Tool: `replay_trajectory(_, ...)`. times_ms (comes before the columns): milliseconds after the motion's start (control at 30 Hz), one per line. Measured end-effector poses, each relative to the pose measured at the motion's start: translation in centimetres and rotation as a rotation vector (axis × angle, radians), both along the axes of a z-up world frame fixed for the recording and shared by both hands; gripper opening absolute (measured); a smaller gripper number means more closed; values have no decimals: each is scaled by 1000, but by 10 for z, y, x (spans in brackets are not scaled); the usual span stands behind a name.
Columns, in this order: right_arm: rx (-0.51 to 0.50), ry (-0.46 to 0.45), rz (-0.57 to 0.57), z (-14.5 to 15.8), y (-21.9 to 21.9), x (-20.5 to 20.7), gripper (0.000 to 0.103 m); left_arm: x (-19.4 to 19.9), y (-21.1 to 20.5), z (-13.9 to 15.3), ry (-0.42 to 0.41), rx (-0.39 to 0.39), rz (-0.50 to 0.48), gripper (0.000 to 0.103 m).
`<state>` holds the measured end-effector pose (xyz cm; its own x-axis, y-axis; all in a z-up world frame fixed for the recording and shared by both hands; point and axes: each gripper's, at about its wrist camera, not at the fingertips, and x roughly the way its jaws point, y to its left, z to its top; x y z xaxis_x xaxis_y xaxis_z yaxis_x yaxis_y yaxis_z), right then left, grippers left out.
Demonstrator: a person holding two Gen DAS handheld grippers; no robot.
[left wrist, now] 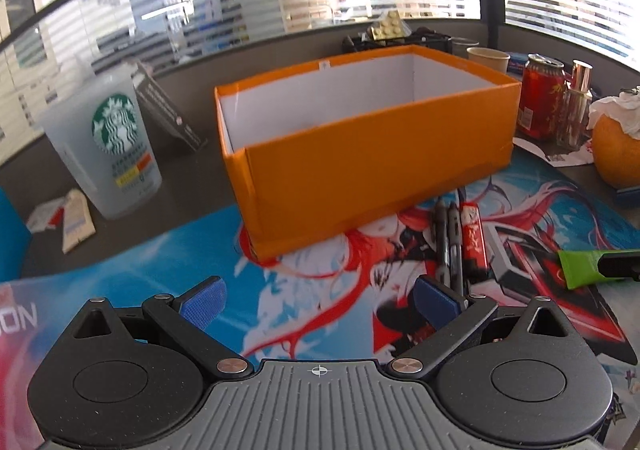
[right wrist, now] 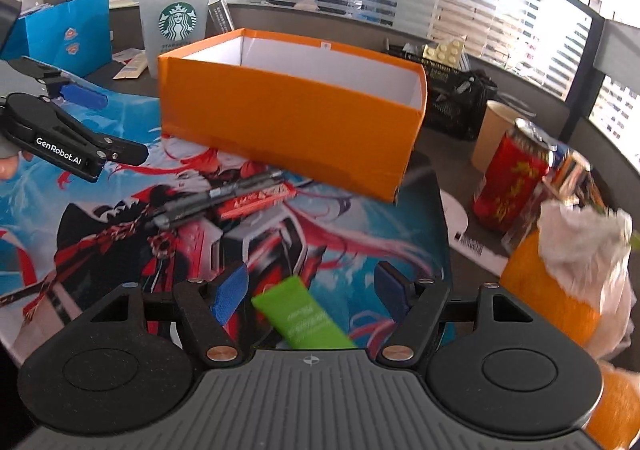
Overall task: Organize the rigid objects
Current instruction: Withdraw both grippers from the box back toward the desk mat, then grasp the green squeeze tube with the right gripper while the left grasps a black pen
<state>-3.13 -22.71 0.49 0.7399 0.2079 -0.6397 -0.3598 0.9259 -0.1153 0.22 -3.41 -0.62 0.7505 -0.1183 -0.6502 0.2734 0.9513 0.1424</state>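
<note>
An open orange box (left wrist: pixel 360 153) with a white inside stands on a printed desk mat (left wrist: pixel 328 290); it also shows in the right wrist view (right wrist: pixel 288 117). Two dark pens (left wrist: pixel 448 246) and a red stick (left wrist: pixel 474 238) lie in front of it, also in the right wrist view (right wrist: pixel 212 197). A green tube (right wrist: pixel 304 314) lies on the mat between my right gripper's open fingers (right wrist: pixel 310 296), not gripped; it shows at the right edge of the left wrist view (left wrist: pixel 580 268). My left gripper (left wrist: pixel 320 300) is open and empty above the mat, also visible in the right wrist view (right wrist: pixel 72 121).
A Starbucks cup (left wrist: pixel 116 137) and a dark stand (left wrist: pixel 168 105) stand left of the box. A paper cup (left wrist: pixel 488 57), red can (left wrist: pixel 540 97), glass bottle (left wrist: pixel 576 101), an orange fruit with tissue (left wrist: pixel 616 145) and a black mesh basket (right wrist: pixel 452 97) crowd the right. A blue bag (right wrist: pixel 68 33) is far left.
</note>
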Motion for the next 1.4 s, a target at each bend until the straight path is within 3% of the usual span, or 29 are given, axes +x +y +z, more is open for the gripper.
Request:
replay_trajectory(267,-25,60,34,-26,-9,-2,68,-6,-4,-13,32,6,-23,101)
replay_trajectory(333,-35,71,40,-33,-10,-3,65,-5,-5,-16,42,2,-24,101)
replay_trajectory(400,25,81,27,-34,-16,-1,52,-4,-6,-16,47,-4,-23,101)
replay_trajectory(567,114,53,-48,-38,-25,6,38,-4,-25,-12,48,-52,-93,101)
replay_trajectory(733,145,44,-42,-40,-29,10,38,-1,-52,-12,75,-136,-213,101)
replay_trajectory(900,147,37,-34,-40,-30,9,41,10,-65,-22,155,-264,-284,101)
replay_trajectory(1100,168,33,-19,-41,-33,9,45,23,-57,-36,184,-281,-242,101)
replay_trajectory(1200,175,33,-16,-41,-35,10,45,25,-54,-36,161,-246,-224,101)
replay_trajectory(1333,178,35,-17,-42,-35,11,48,32,-49,-30,176,-304,-238,100)
replay_trajectory(1400,181,35,-16,-42,-35,10,49,39,-43,-26,163,-296,-190,100)
